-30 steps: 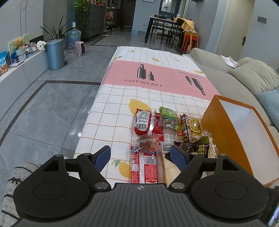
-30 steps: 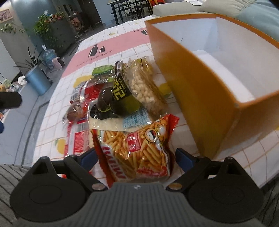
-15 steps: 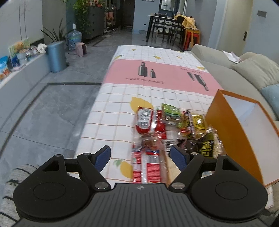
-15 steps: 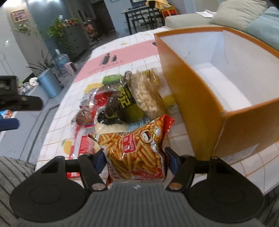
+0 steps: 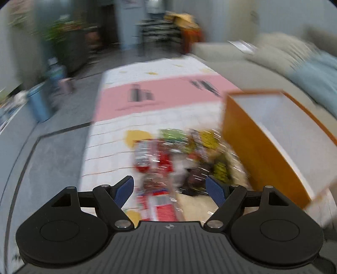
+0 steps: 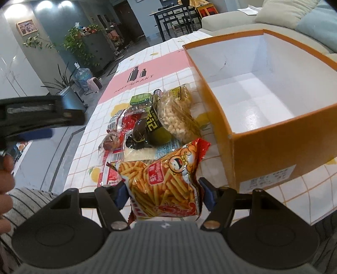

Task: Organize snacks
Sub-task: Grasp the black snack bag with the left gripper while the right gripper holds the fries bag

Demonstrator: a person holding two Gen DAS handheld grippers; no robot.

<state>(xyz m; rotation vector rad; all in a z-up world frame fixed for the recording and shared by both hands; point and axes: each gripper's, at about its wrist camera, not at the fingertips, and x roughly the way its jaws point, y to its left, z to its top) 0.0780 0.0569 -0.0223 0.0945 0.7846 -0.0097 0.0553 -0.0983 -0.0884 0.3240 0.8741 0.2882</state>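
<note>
Right tool [image 6: 164,192] grips the fries bag [image 6: 163,181] beside the orange box [image 6: 263,147].

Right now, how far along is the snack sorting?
Done: nothing yet; the orange box shows only its bare white inside. In hand: the right tongs are clamped on the red fries bag. Left: the peanut bag and the other packets on the tablecloth; the left tongs stand open.

Home living room, sofa [image 6: 229,16], dining table [image 6: 170,12] (houseplants [image 6: 73,40] too)
</note>
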